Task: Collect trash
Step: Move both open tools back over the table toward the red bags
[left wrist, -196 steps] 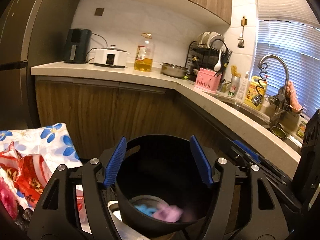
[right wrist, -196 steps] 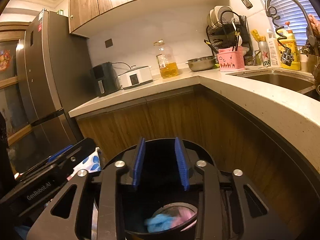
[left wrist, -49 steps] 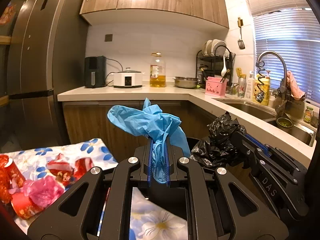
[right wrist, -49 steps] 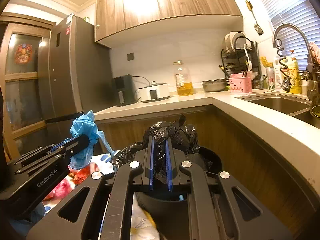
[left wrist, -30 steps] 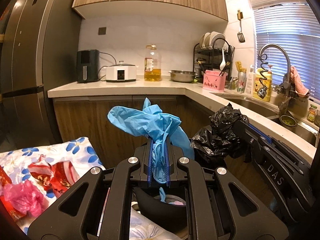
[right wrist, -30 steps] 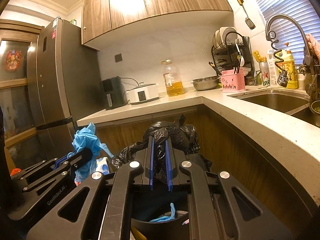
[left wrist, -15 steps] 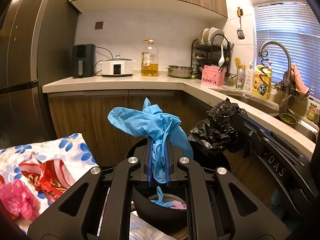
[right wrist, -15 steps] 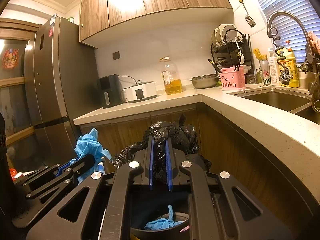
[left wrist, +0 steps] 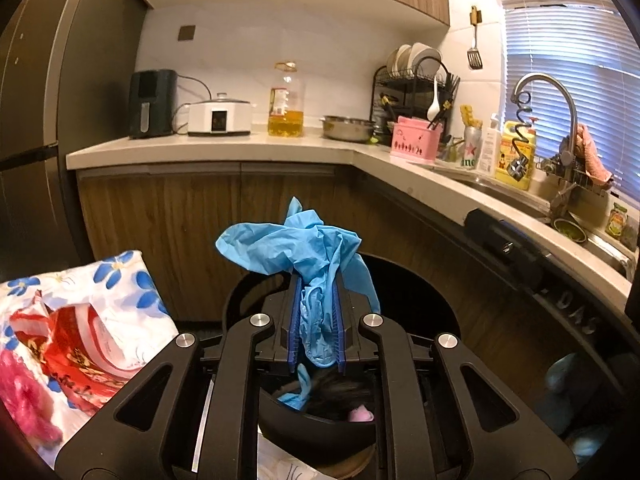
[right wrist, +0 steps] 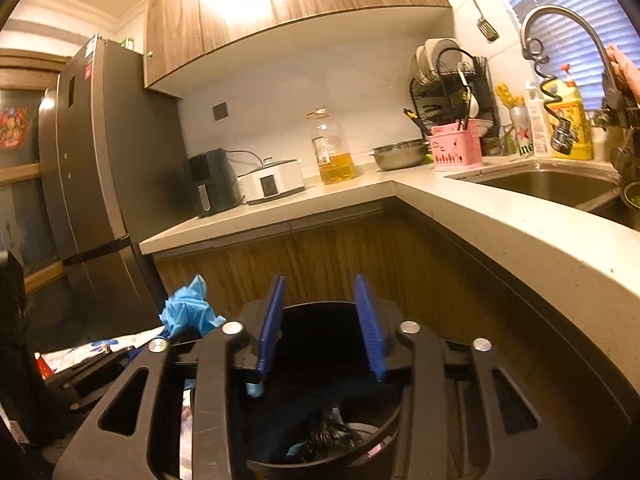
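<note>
My left gripper (left wrist: 318, 320) is shut on a crumpled blue glove (left wrist: 304, 246), held above the black trash bin (left wrist: 420, 300). The glove also shows in the right wrist view (right wrist: 188, 312) at the left. My right gripper (right wrist: 320, 324) is open and empty, over the bin (right wrist: 320, 460). A crumpled black plastic bag (right wrist: 328, 430) lies inside the bin with blue and pink scraps; it shows blurred in the left wrist view (left wrist: 340, 388).
A flowered cloth (left wrist: 120, 280) with red wrappers (left wrist: 76, 352) and a pink bag (left wrist: 24, 400) lies to the left of the bin. Wooden cabinets (left wrist: 200, 216) and the curved counter (right wrist: 520, 232) with the sink (right wrist: 552, 184) close in behind and on the right.
My right gripper has opened and the black bag has dropped into the bin. My left gripper still holds the blue glove over the bin.
</note>
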The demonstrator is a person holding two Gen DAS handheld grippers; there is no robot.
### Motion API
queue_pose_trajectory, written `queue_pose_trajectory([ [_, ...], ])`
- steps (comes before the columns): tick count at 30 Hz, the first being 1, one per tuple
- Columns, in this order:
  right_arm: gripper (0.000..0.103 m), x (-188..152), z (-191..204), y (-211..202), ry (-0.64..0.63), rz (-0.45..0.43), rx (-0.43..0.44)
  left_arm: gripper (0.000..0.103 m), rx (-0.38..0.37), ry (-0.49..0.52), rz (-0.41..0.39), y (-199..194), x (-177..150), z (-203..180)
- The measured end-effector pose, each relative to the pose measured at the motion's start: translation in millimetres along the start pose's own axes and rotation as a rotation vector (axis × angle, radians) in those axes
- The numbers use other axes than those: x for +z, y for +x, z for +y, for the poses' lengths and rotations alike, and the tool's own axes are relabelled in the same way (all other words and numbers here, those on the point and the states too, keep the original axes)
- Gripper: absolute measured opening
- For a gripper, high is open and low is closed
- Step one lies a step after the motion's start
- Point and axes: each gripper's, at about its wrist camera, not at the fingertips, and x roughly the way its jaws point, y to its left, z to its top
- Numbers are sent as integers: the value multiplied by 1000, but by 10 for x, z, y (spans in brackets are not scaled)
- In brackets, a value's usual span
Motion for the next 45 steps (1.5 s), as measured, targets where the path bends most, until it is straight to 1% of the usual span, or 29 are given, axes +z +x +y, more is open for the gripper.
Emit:
queue_pose_trajectory([
  [2, 43, -6, -33, -26, 6, 1, -10, 26, -12, 6, 11, 18, -29, -14],
  [3, 47, -8, -48, -42, 11, 0, -12, 42, -10, 8, 7, 17, -43, -19],
  [4, 51, -7, -62, -57, 16, -2, -14, 54, -9, 9, 3, 8, -56, -20],
  [5, 51, -10, -72, -73, 20, -4, -18, 56, -15, 4, -3, -12, -66, -14],
  [7, 52, -15, -75, -98, 21, -3, -20, 66, -9, -1, -5, -38, -74, 1],
  [11, 56, -35, -47, -162, 9, 0, -18, 71, 28, -17, -9, -145, -91, 83],
  [14, 57, -61, -3, -217, -4, -1, -18, 78, 64, -46, -12, -280, -122, 162],
  [15, 57, -72, 16, -238, -7, 1, -16, 81, 84, -53, -14, -325, -135, 186],
  [16, 58, -83, 34, -258, -8, 3, -14, 82, 121, -59, -12, -389, -160, 214],
  [18, 61, -110, 77, -299, -11, 5, -7, 83, 174, -73, -3, -491, -203, 264],
  [20, 61, -136, 118, -344, -19, 6, -1, 83, 203, -90, -1, -601, -245, 303],
  [24, 62, -187, 211, -445, -32, 9, 10, 84, 266, -121, -22, -880, -337, 431],
  [31, 62, -316, 418, -578, -36, 32, 53, 84, 411, -155, -76, -1426, -523, 739],
  [38, 62, -496, 815, -702, -60, 59, 133, 84, 539, -195, -90, -1932, -794, 1147],
  [42, 62, -619, 1096, -764, -71, 73, 186, 84, 585, -239, -89, -2170, -905, 1374],
  [45, 62, -713, 1322, -794, -81, 89, 227, 84, 613, -242, -93, -2323, -975, 1491],
])
